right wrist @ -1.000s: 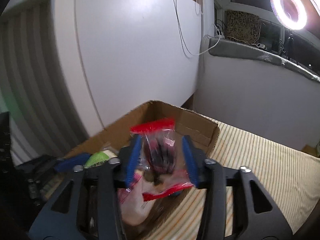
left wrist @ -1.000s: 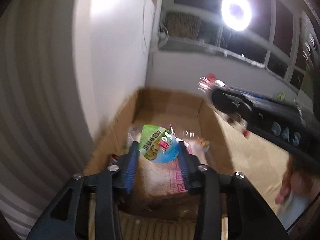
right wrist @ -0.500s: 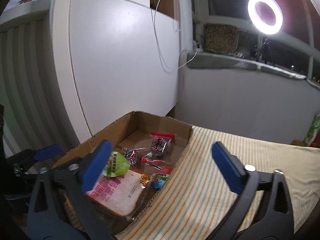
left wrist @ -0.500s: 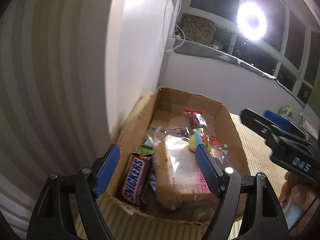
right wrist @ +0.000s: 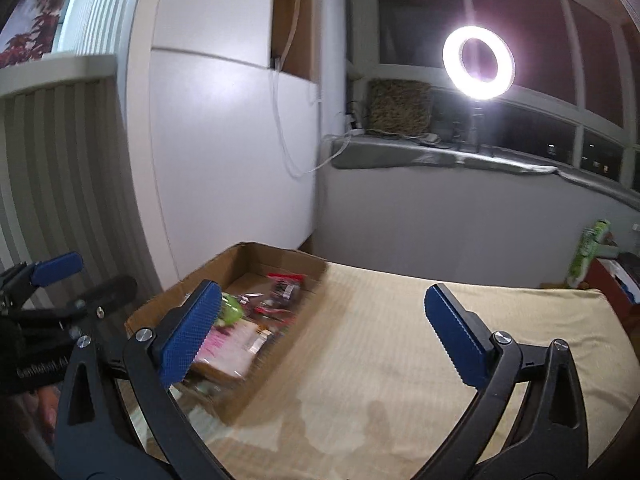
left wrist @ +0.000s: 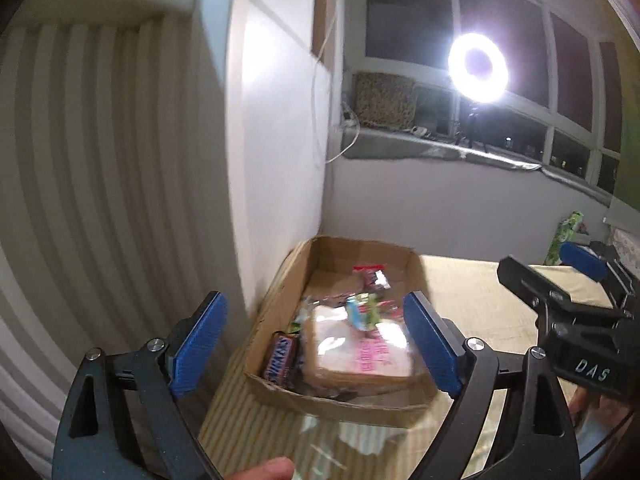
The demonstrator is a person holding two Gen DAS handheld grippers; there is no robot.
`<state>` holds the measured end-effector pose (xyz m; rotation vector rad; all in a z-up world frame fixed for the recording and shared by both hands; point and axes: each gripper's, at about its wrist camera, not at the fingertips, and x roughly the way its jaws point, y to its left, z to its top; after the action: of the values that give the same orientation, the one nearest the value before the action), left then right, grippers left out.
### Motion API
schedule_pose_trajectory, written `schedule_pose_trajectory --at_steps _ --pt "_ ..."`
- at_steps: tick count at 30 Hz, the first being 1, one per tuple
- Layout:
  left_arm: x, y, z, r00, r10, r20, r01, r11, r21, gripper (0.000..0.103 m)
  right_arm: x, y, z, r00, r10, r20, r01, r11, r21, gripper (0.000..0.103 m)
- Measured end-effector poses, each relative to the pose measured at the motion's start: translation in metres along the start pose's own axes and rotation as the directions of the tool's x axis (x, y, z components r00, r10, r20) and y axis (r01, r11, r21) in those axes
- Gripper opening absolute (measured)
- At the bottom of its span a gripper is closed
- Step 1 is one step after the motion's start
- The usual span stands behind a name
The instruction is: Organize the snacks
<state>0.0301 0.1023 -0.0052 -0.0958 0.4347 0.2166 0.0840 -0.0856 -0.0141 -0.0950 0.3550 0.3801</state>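
Observation:
A cardboard box (left wrist: 280, 292) stands on the striped cloth against the white wall. In it lie a Snickers bar (left wrist: 280, 356), a wrapped slice of bread (left wrist: 356, 348), a green and blue snack (left wrist: 362, 308) and a red-topped packet (left wrist: 370, 274). My left gripper (left wrist: 313, 298) hovers above the box's near end, its jaws opening, with nothing between the pads. My right gripper (right wrist: 323, 290) stands wide open and empty over the cloth, to the right of the box (right wrist: 280, 256). Each gripper shows at the edge of the other's view: right gripper (left wrist: 548, 268), left gripper (right wrist: 84, 276).
Striped beige cloth (right wrist: 400, 340) stretches right of the box. A white cupboard wall (right wrist: 224, 160) runs along the left. A ring light (right wrist: 478, 62) glares from the window sill. A green packet (right wrist: 588, 252) stands far right. A fingertip (left wrist: 264, 470) shows at the bottom.
The left gripper let go of the green-lidded snack and the right let go of the red-edged packet; both now lie in the box. Both grippers widened and drew back and up.

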Motion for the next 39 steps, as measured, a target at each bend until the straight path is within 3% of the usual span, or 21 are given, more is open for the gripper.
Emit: schedule_pose_trajectory --at_steps 6,7,11,15,21,39 --pt "-0.023 -0.046 0.003 0.999 -0.031 0.017 0.03 0.998 0.05 0.092 -0.049 -0.061 -0.016 0.99 -0.138 0.002 0.138 0.989 0.061 0.103" --pt "-0.025 -0.056 0.003 0.999 -0.043 0.019 0.041 0.997 0.058 0.102 -0.056 -0.072 -0.019 0.986 -0.164 -0.003 0.164 0.984 0.072 0.103" --pt "-0.035 -0.097 0.0 0.994 -0.108 0.031 0.105 0.992 0.074 0.102 -0.091 -0.114 -0.029 0.961 -0.277 -0.021 0.278 0.953 0.12 0.103" --pt "-0.05 -0.128 0.0 0.983 -0.177 0.043 0.171 0.977 0.131 0.102 -0.118 -0.131 -0.029 0.949 -0.316 -0.008 0.314 0.939 0.141 0.103" --pt "-0.065 -0.145 0.002 0.975 -0.21 0.069 0.193 0.962 0.196 0.102 -0.129 -0.133 -0.027 0.949 -0.315 0.005 0.311 0.939 0.146 0.103" --pt "-0.061 -0.141 -0.004 0.981 -0.187 0.049 0.175 0.967 0.185 0.102 -0.12 -0.119 -0.031 0.954 -0.299 -0.011 0.299 0.948 0.11 0.103"
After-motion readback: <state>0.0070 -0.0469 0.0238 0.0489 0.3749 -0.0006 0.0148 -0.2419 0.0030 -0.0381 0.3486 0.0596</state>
